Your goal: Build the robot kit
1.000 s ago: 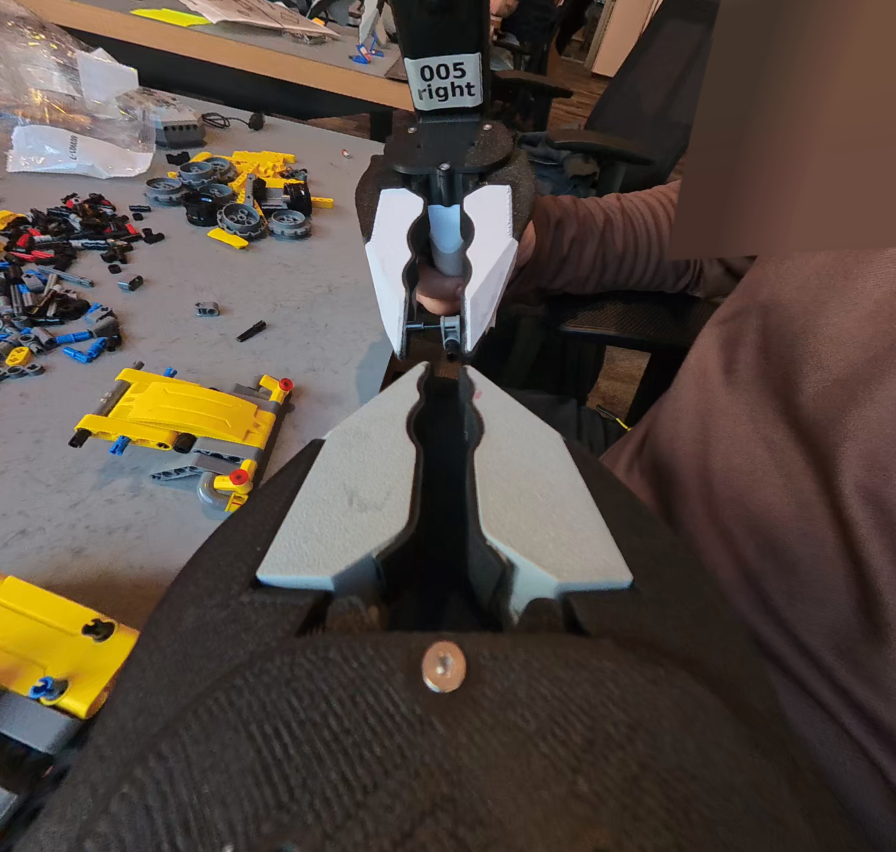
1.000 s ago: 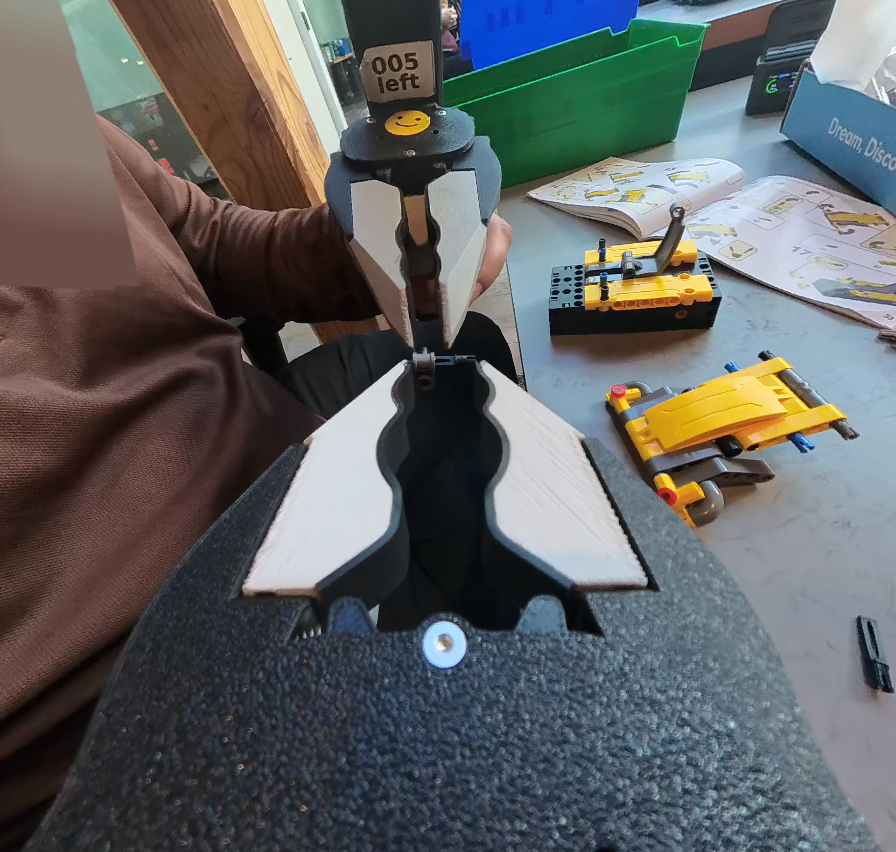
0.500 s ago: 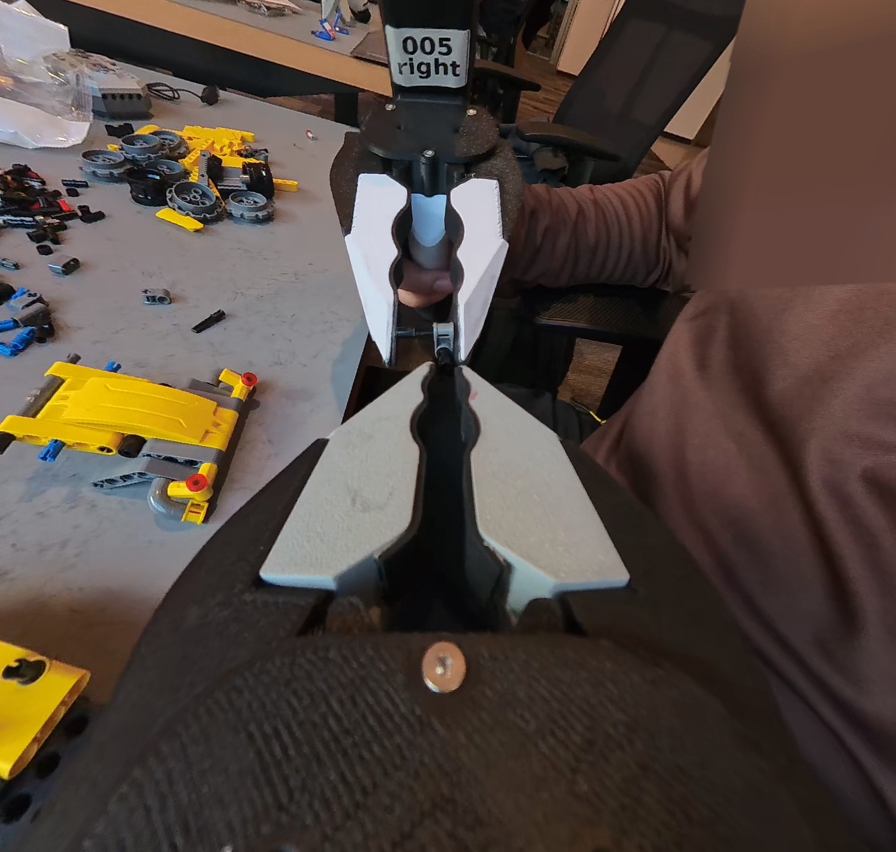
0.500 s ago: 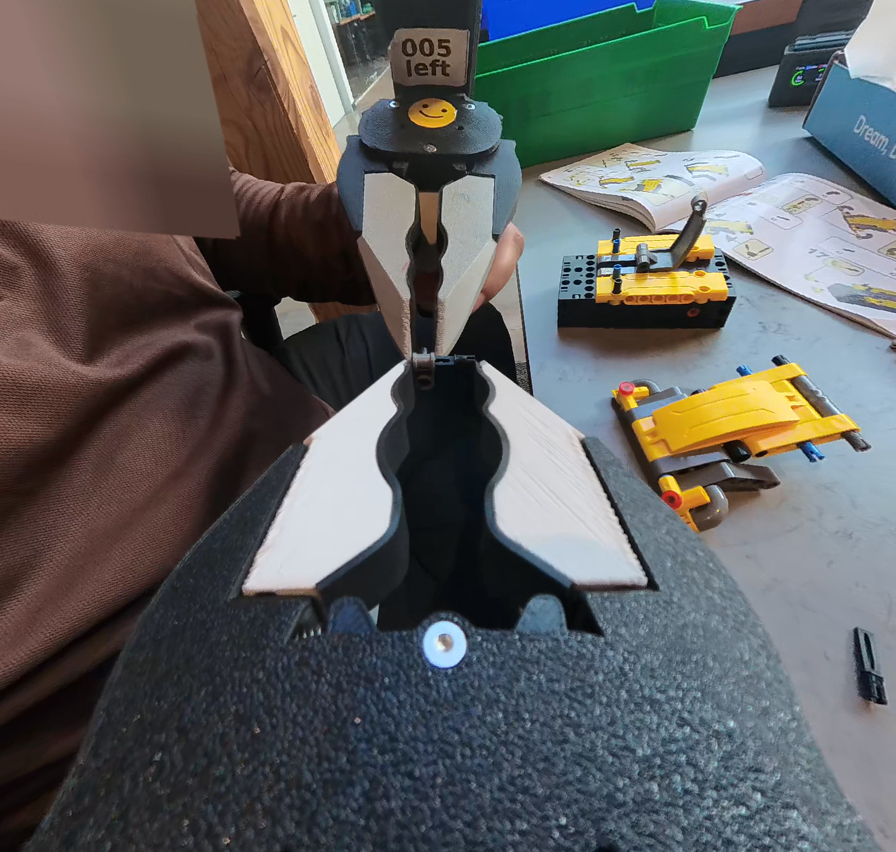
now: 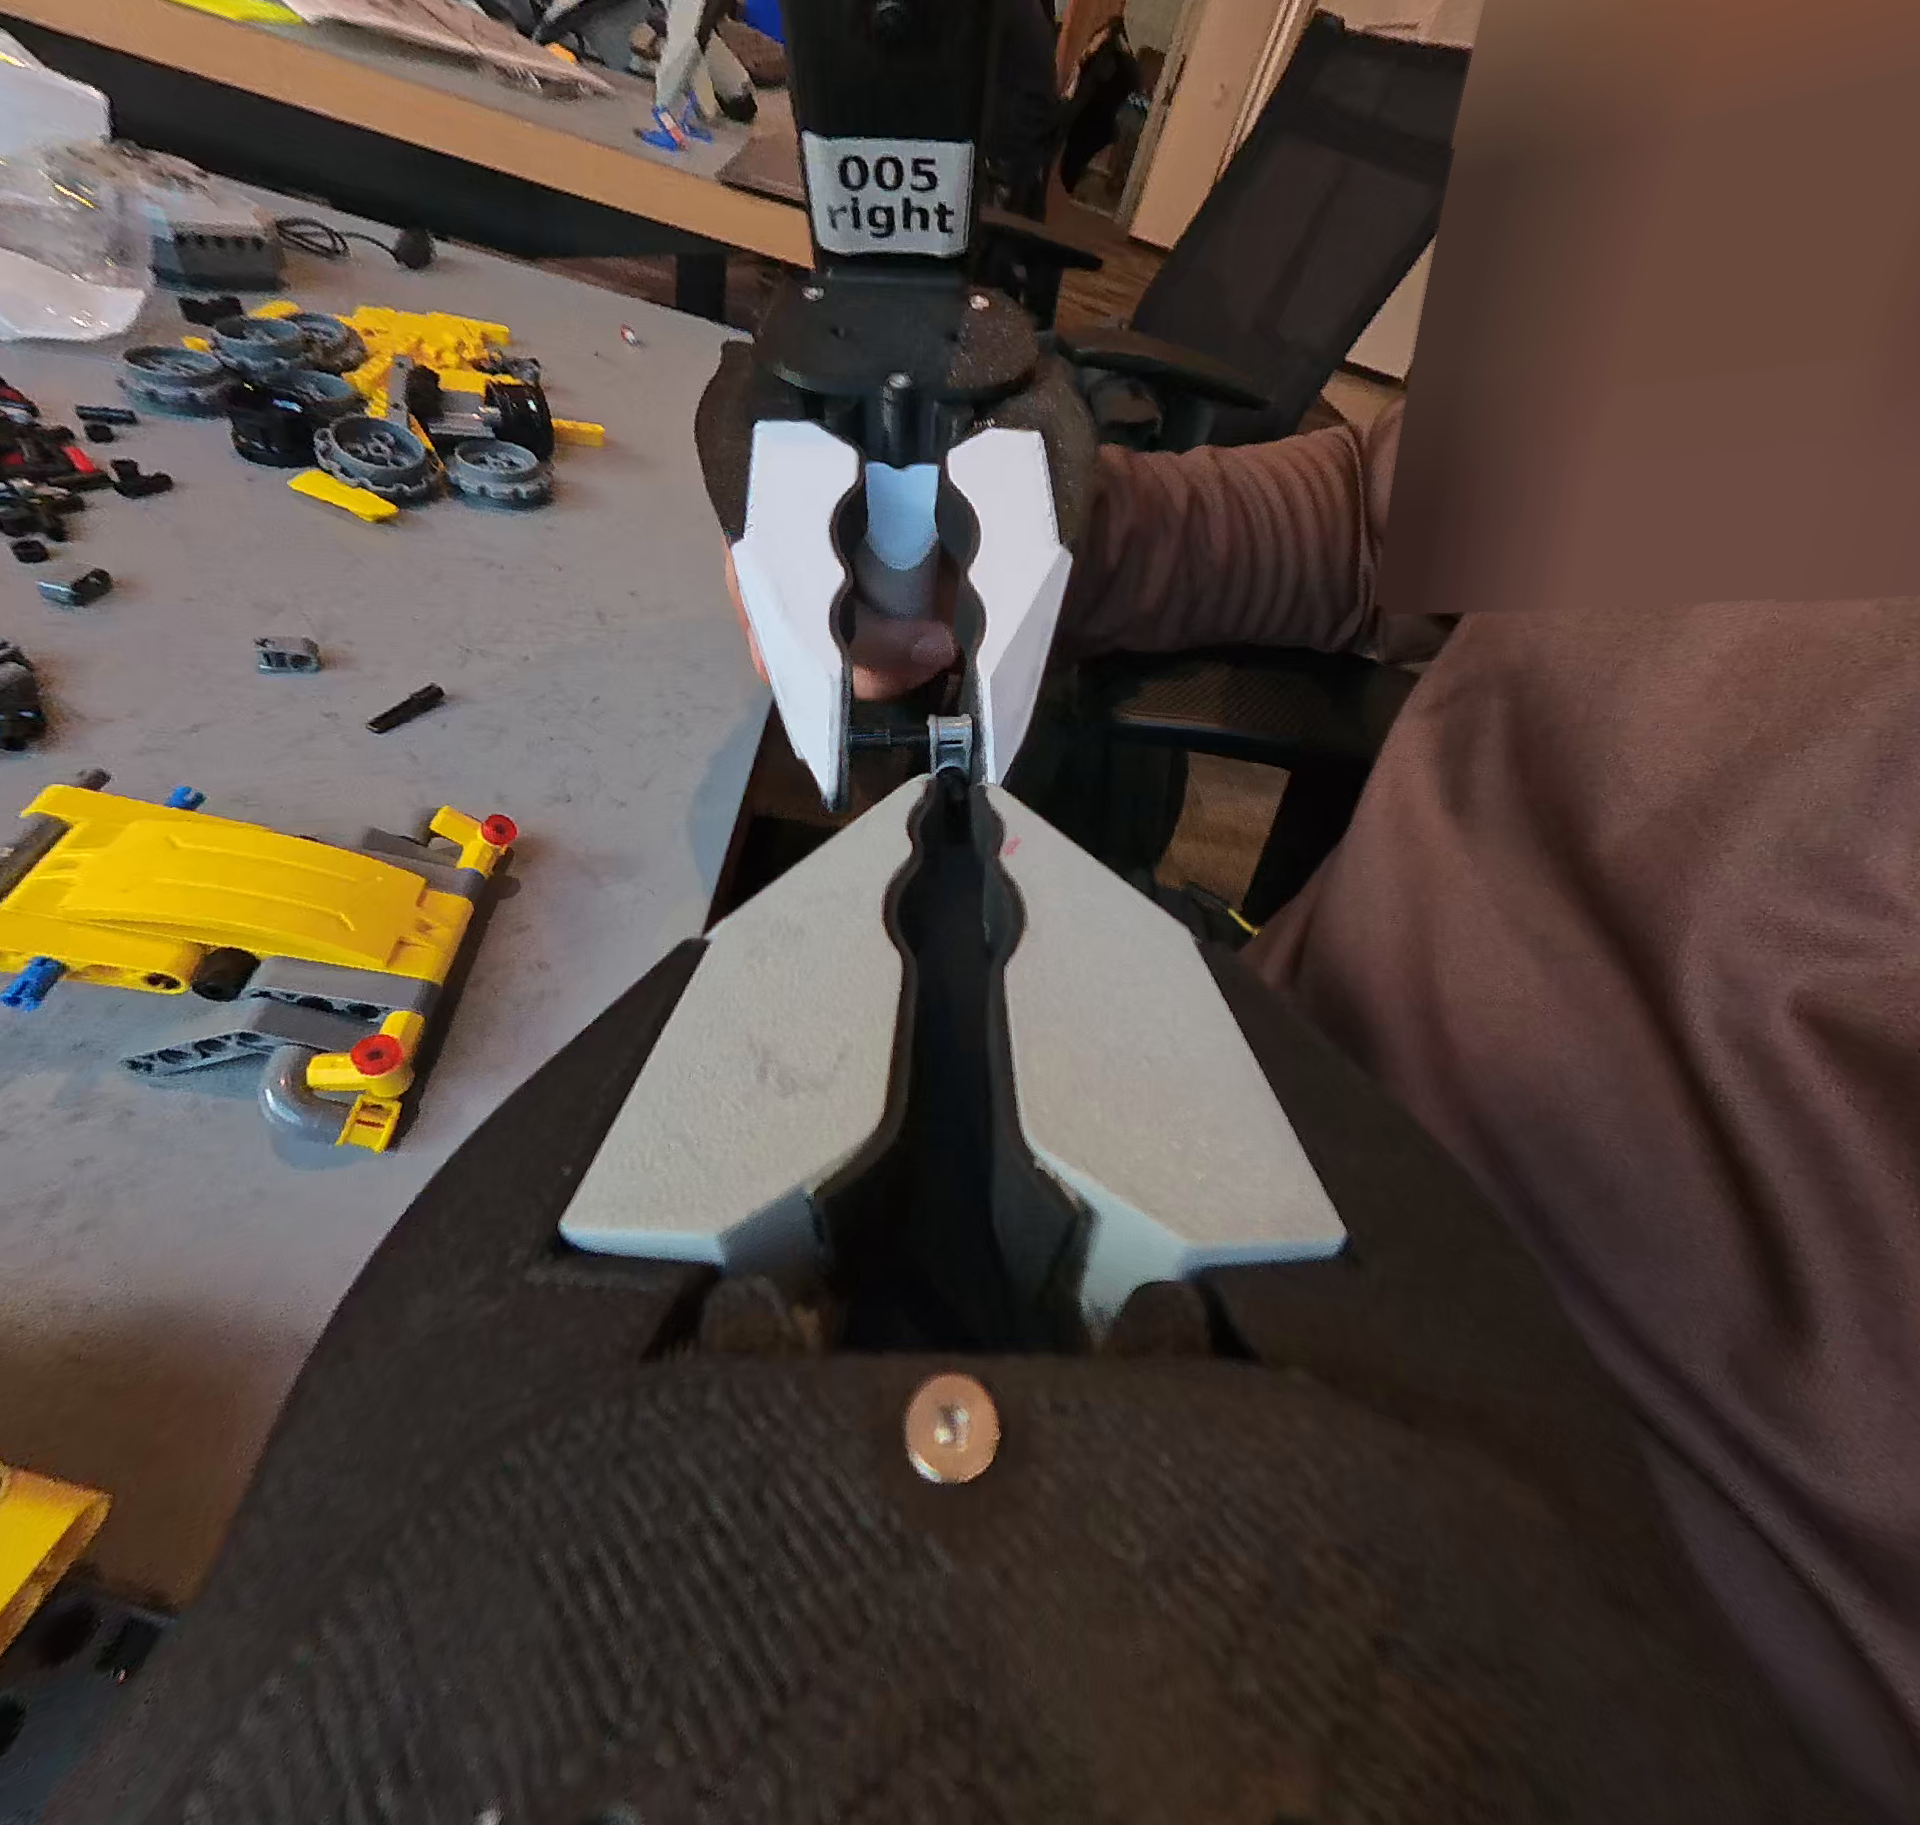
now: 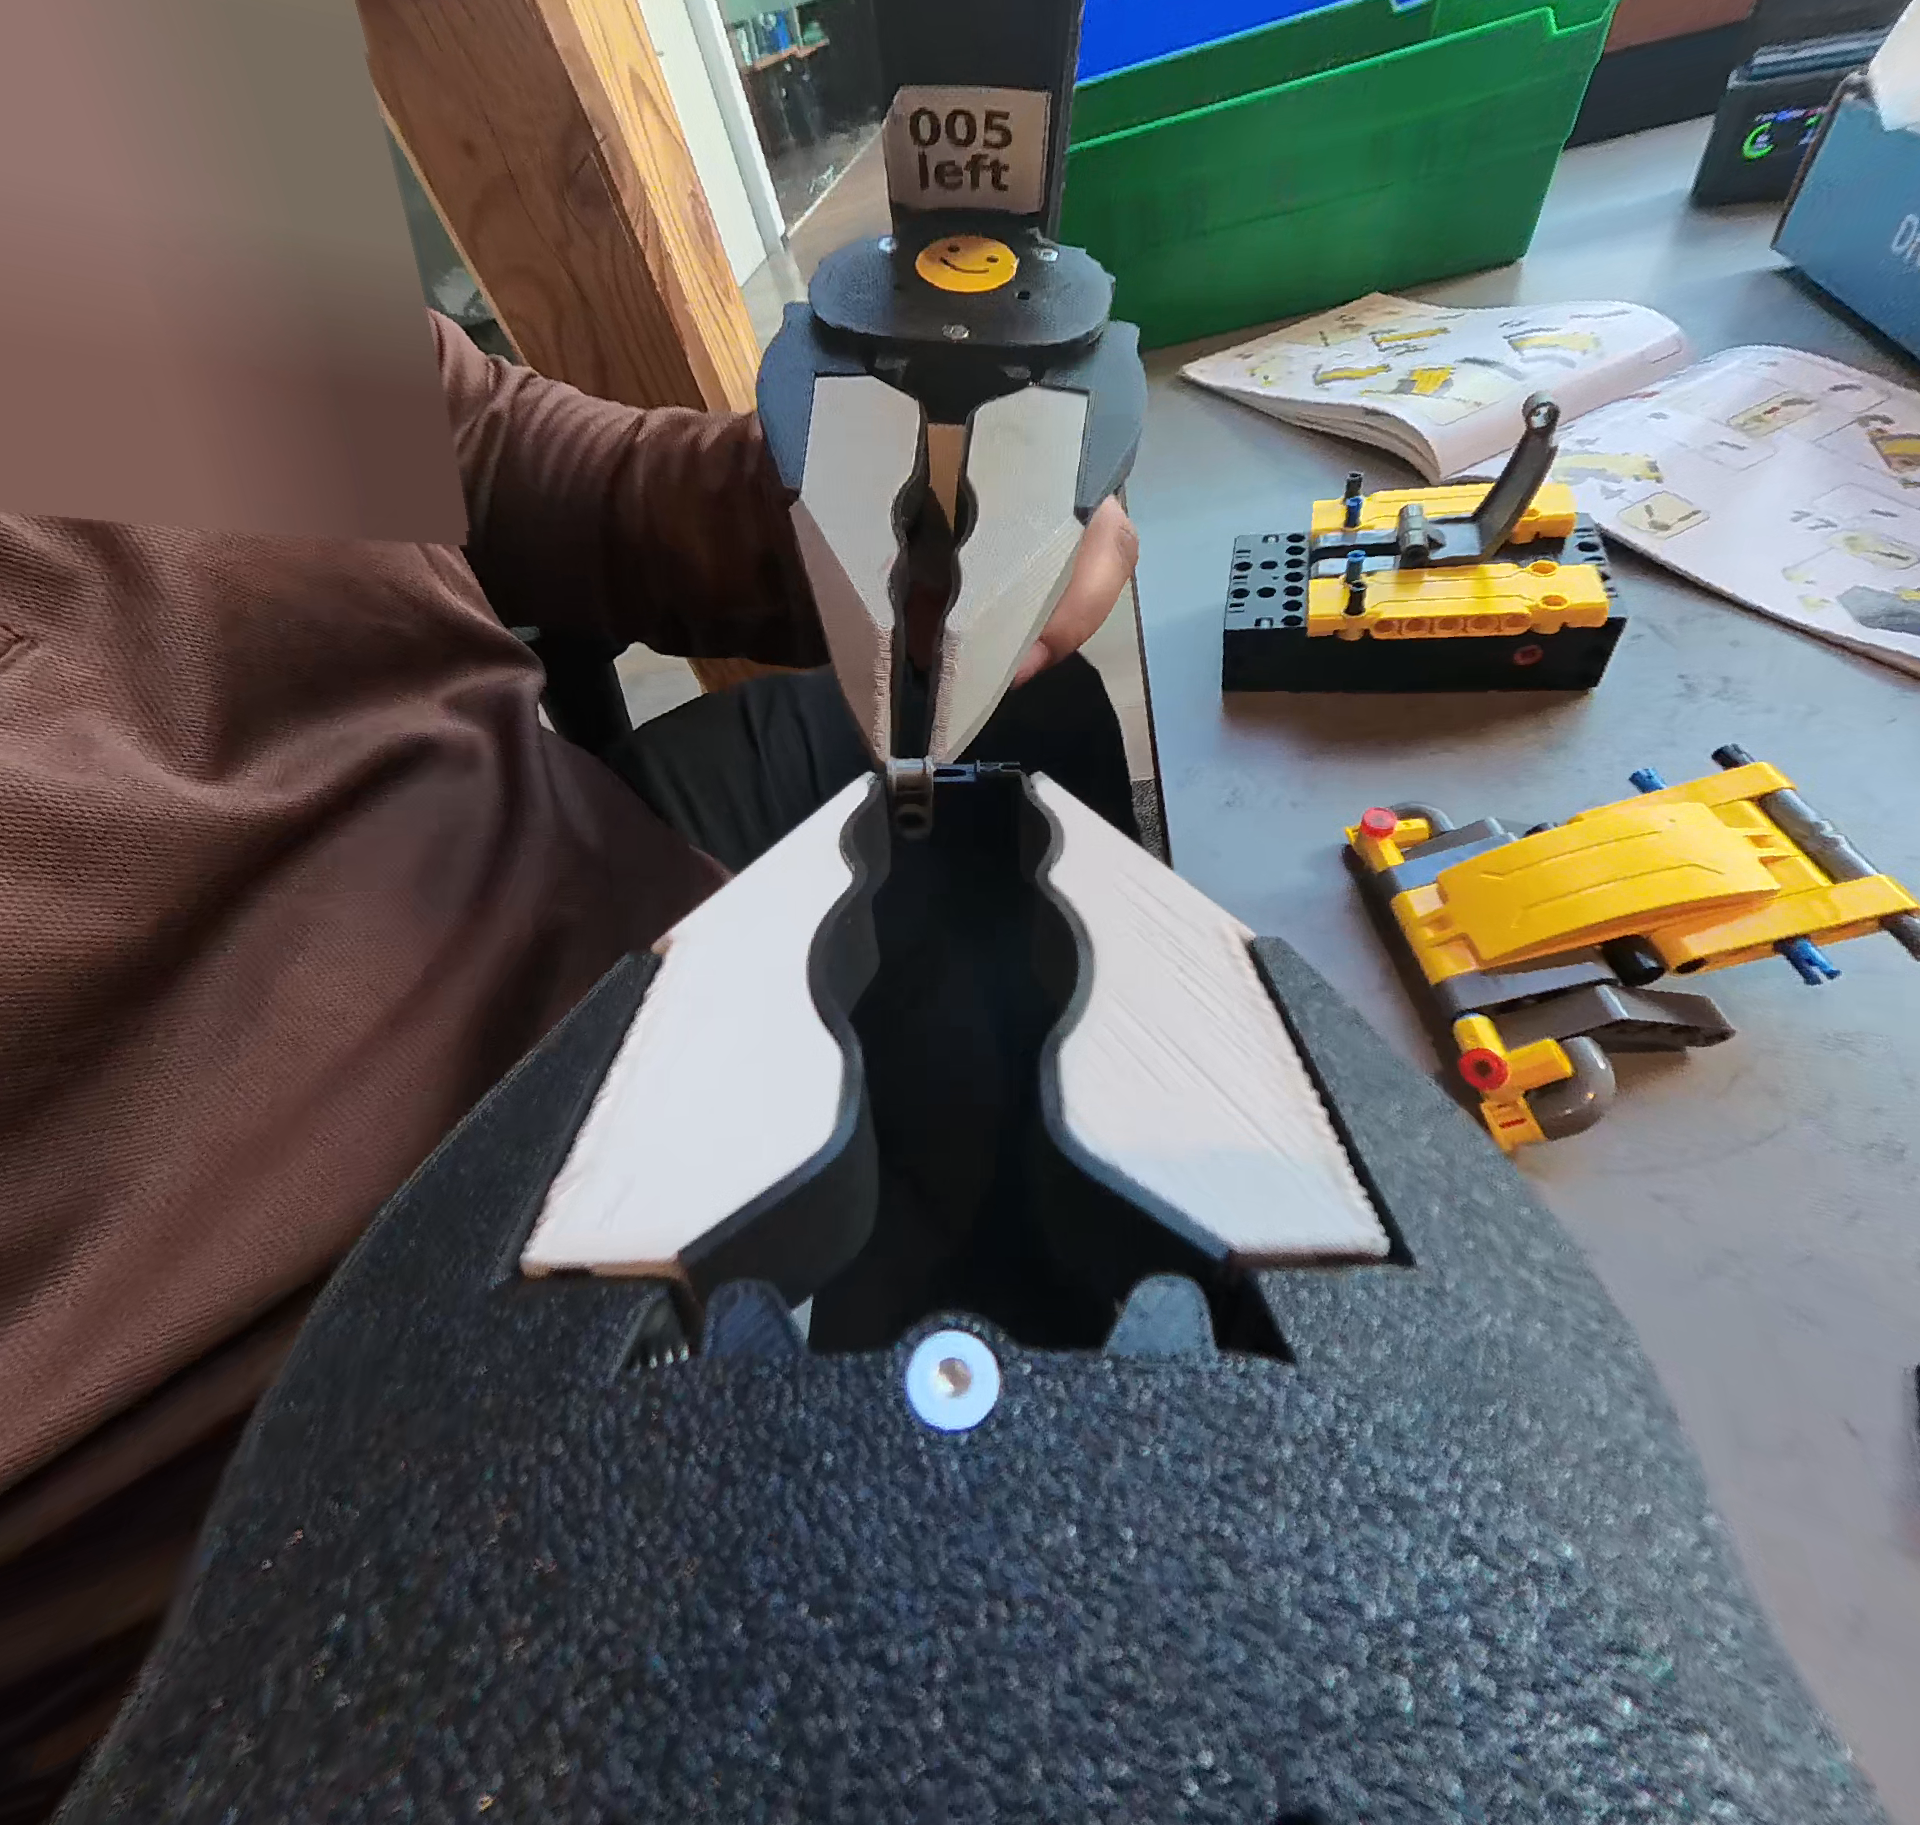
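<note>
My two grippers meet tip to tip just off the grey table's edge, in front of a person in a brown top. Between them is a small grey connector (image 5: 951, 736) with a black pin (image 5: 888, 736) sticking out sideways. My left gripper (image 5: 951, 799) is shut on one end of the grey connector. It shows from the front in the right wrist view (image 6: 914, 741). My right gripper (image 6: 951, 783) is closed across the piece, with the connector (image 6: 912, 799) at one fingertip and the pin (image 6: 977, 769) reaching the other. It also shows in the left wrist view (image 5: 914, 767).
A yellow and grey model part (image 5: 218, 902) lies on the table (image 5: 582, 632) near the edge, also seen in the right wrist view (image 6: 1621, 892). Loose wheels and small pieces (image 5: 374, 414) lie farther back. A black and yellow block (image 6: 1423, 601), booklets (image 6: 1455, 362) and a green bin (image 6: 1330, 144) stand beyond.
Both grippers keep the same hold on the small piece. The pair has shifted slightly, so the table and its parts sit a little differently in both views.
</note>
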Motion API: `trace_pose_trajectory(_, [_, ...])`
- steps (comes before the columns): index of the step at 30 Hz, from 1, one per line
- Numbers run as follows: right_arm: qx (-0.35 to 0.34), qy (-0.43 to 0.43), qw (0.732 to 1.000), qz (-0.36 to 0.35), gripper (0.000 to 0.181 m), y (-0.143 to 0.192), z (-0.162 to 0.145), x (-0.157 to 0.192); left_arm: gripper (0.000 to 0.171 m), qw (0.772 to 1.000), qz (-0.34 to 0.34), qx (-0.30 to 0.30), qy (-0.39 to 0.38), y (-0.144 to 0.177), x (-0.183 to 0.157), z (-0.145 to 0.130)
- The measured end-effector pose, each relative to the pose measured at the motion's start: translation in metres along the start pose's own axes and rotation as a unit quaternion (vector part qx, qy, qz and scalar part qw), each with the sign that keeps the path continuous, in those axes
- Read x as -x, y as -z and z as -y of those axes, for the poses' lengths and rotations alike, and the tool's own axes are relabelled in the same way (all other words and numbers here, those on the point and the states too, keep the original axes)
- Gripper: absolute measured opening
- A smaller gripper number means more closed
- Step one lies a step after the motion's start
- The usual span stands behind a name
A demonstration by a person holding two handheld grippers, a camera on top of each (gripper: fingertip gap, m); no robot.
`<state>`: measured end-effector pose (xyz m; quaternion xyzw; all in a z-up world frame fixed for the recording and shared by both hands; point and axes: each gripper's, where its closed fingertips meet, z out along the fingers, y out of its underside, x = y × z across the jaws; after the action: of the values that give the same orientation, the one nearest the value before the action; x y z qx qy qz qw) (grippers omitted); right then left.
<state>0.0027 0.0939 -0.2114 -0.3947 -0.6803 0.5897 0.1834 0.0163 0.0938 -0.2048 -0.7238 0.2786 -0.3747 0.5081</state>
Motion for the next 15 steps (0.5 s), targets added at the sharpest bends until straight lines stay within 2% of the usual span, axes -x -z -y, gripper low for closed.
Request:
trace_pose_trajectory(7, [-0.077,-0.017,0.997,0.0,0.017,0.011,0.022,-0.005,0.001,0.994,0.018,-0.101,0.035,0.012,0.011,0.021])
trace_pose_trajectory(10, [-0.08,-0.006,0.997,-0.019,0.016,0.012,0.023,-0.01,0.001,0.991,0.008,-0.121,0.051,0.013,0.01,0.025])
trace_pose_trajectory(13, [-0.087,-0.015,0.996,-0.023,0.028,0.014,0.026,-0.014,0.001,0.989,-0.002,-0.128,0.068,0.012,0.01,0.025])
trace_pose_trajectory(15, [-0.095,-0.022,0.995,-0.015,0.029,0.015,0.027,-0.013,0.001,0.989,-0.002,-0.128,0.07,0.011,0.011,0.024])
